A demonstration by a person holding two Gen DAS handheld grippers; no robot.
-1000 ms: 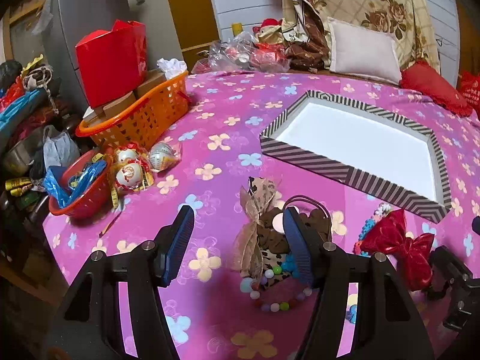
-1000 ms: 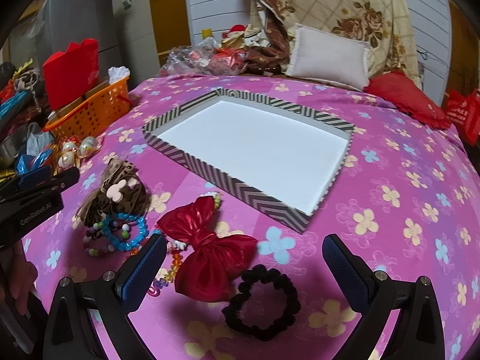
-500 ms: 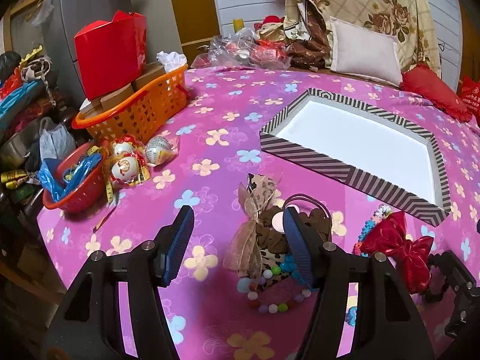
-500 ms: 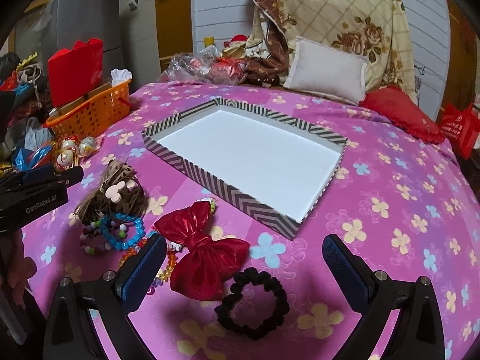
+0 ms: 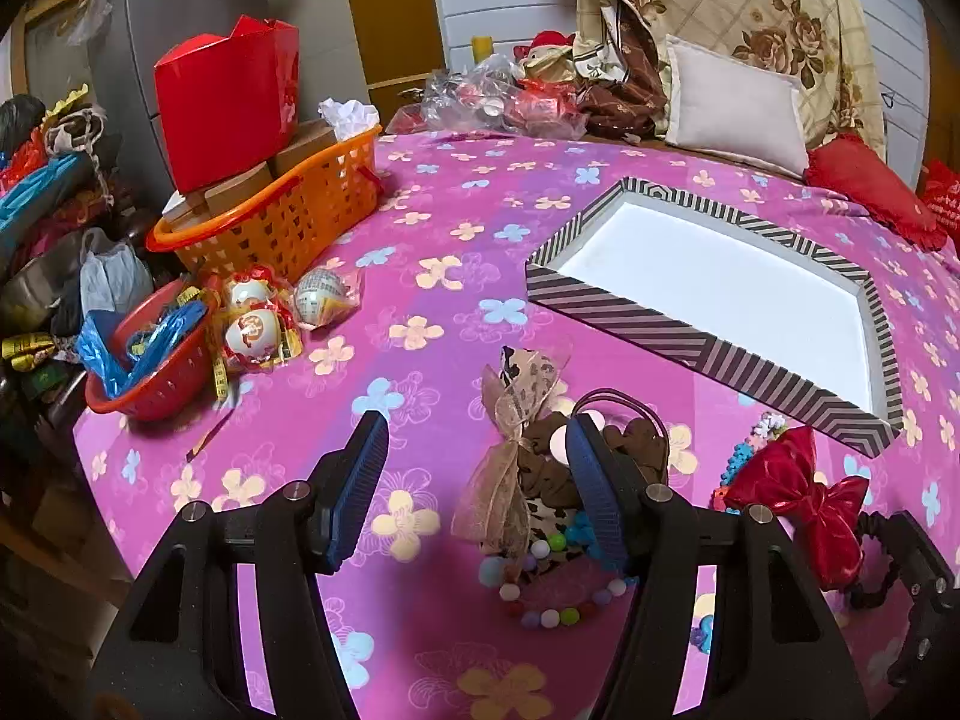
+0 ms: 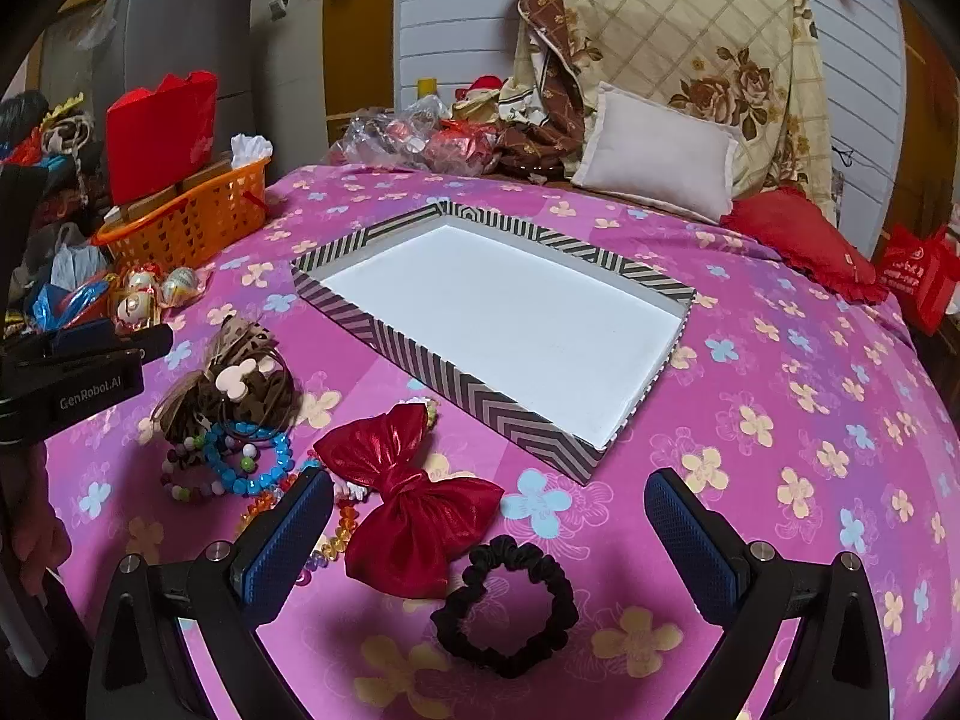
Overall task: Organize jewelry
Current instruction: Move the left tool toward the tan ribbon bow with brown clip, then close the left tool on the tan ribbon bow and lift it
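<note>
Above the jewelry pile (image 5: 543, 480), left tool (image 5: 477, 480) raised slightly, still open.

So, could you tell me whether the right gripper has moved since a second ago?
Yes. The right gripper has backed away slightly: the striped tray sits higher and smaller in its view now.

The left hand-held gripper (image 5: 477, 483) gapes at lower centre over a brown ribbon bow (image 5: 516, 420); a striped tray (image 5: 708, 354) sits at right.
</note>
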